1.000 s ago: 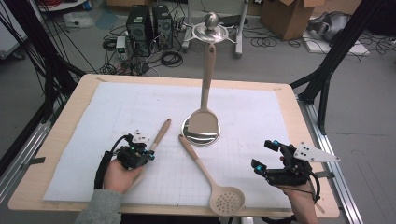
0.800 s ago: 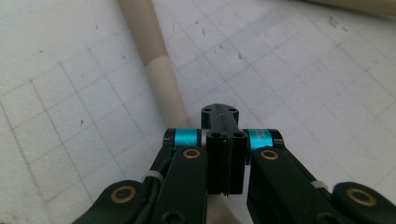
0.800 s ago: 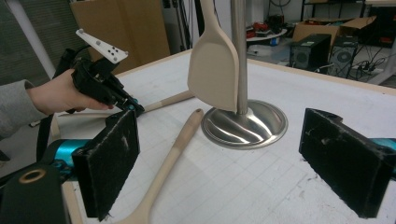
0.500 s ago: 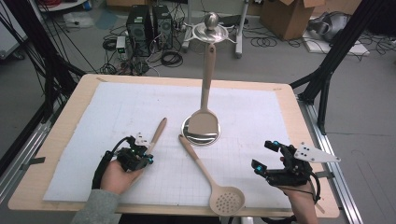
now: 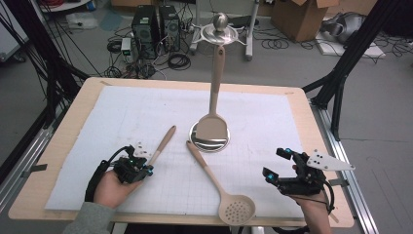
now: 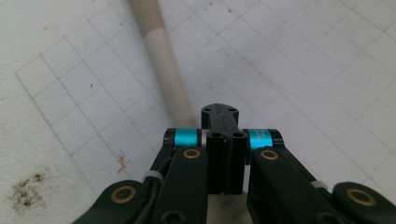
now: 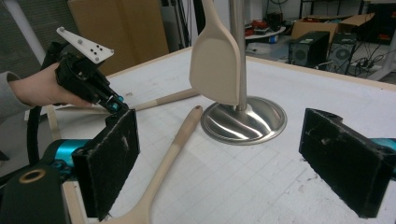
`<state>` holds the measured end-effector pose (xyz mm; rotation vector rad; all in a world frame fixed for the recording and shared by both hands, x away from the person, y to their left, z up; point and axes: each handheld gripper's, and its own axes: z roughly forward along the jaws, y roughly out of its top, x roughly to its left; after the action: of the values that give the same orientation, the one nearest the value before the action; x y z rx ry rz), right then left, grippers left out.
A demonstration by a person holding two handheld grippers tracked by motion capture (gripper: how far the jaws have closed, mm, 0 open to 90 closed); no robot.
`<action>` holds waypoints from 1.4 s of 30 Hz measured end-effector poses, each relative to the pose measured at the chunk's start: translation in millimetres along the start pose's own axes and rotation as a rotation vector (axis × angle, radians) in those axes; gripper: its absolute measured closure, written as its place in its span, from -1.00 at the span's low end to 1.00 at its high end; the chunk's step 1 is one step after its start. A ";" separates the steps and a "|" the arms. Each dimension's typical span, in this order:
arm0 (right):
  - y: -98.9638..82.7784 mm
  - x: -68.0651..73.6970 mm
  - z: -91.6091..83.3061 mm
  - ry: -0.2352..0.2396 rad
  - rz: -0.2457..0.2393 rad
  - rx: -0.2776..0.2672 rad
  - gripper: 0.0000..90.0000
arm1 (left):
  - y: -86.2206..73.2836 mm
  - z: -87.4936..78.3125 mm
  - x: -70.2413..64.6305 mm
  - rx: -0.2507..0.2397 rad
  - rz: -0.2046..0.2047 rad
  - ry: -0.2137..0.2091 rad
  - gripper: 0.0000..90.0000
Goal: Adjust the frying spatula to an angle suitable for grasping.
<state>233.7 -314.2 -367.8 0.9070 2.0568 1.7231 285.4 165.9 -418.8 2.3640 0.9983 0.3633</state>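
A wooden handle point(image 5: 163, 141) lies slanted on the white gridded mat point(image 5: 122, 117). Its near end runs under my left gripper point(image 5: 145, 166). In the left gripper view the jaws point(image 6: 219, 112) are pressed together with no gap, and the handle point(image 6: 161, 60) passes beneath them. A slotted wooden spoon point(image 5: 236, 209) lies in the middle, head toward the near edge. A wooden spatula point(image 5: 212, 124) hangs upright on a steel stand point(image 5: 210, 142). My right gripper point(image 5: 276, 163) rests at the near right, open and holding nothing. Its pads point(image 7: 112, 154) are wide apart.
The wooden table's bare rim point(image 5: 311, 146) frames the mat. Black frame legs point(image 5: 341, 73) stand at the right, with computer towers point(image 5: 153, 24), cables and cardboard boxes on the floor behind. The right gripper view shows the left hand and its gripper point(image 7: 114, 105) across the mat.
The left hand has edged slightly toward the near left, and the handle under it has shifted a little with it. The right hand has not moved.
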 end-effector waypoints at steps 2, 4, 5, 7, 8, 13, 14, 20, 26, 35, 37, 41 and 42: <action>-0.2 -0.3 -0.1 0.000 -0.001 -0.001 -0.75 | -0.9 0.1 0.2 -0.009 -0.011 -0.004 0.99; -0.1 -0.4 -0.2 0.000 -0.001 0.000 -0.75 | -1.8 0.0 0.7 -0.019 -0.019 0.000 0.99; -0.1 -0.5 -0.1 0.000 -0.001 0.001 -0.75 | -2.0 -0.2 1.0 -0.024 -0.022 0.005 0.99; -0.3 -0.7 -0.3 -0.001 0.001 0.000 -0.75 | -2.4 -0.4 2.1 -0.038 -0.038 0.007 0.99; -0.5 -0.8 -0.6 -0.001 0.003 0.002 -0.75 | -2.6 -0.7 2.7 -0.045 -0.045 0.009 0.99; 0.1 -1.5 -2.4 -0.003 -0.004 -0.007 -0.75 | -2.4 -3.2 6.0 -0.080 -0.077 -0.009 0.99; 0.1 -1.6 -2.4 -0.003 -0.006 -0.008 -0.75 | -2.0 -4.0 6.3 -0.086 -0.080 -0.008 0.99; 0.2 -1.0 -2.5 -0.003 -0.004 -0.007 -0.75 | 2.2 -13.3 9.4 -0.161 -0.090 -0.030 0.96; 0.6 -1.0 -3.5 -0.002 -0.007 -0.010 -0.75 | 5.2 -17.8 13.3 -0.215 -0.140 -0.031 0.28; 0.5 -1.0 -3.3 0.000 -0.005 -0.011 -0.75 | 9.3 -18.9 24.2 -0.257 -0.178 -0.018 -0.78; 0.5 -1.2 -3.8 0.001 -0.001 -0.013 -0.75 | 10.1 -19.0 25.9 -0.260 -0.200 -0.044 -0.85; 0.0 -1.4 -3.6 0.001 0.001 -0.010 -0.75 | 10.7 -20.7 26.4 -0.272 -0.189 -0.037 -0.86; 0.0 -1.4 -3.5 0.001 0.000 -0.010 -0.75 | 10.9 -20.6 26.6 -0.270 -0.192 -0.033 -0.86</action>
<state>232.7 -317.8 -367.2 0.9036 2.0470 1.7326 301.0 186.7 -394.7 2.0092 1.0771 0.3599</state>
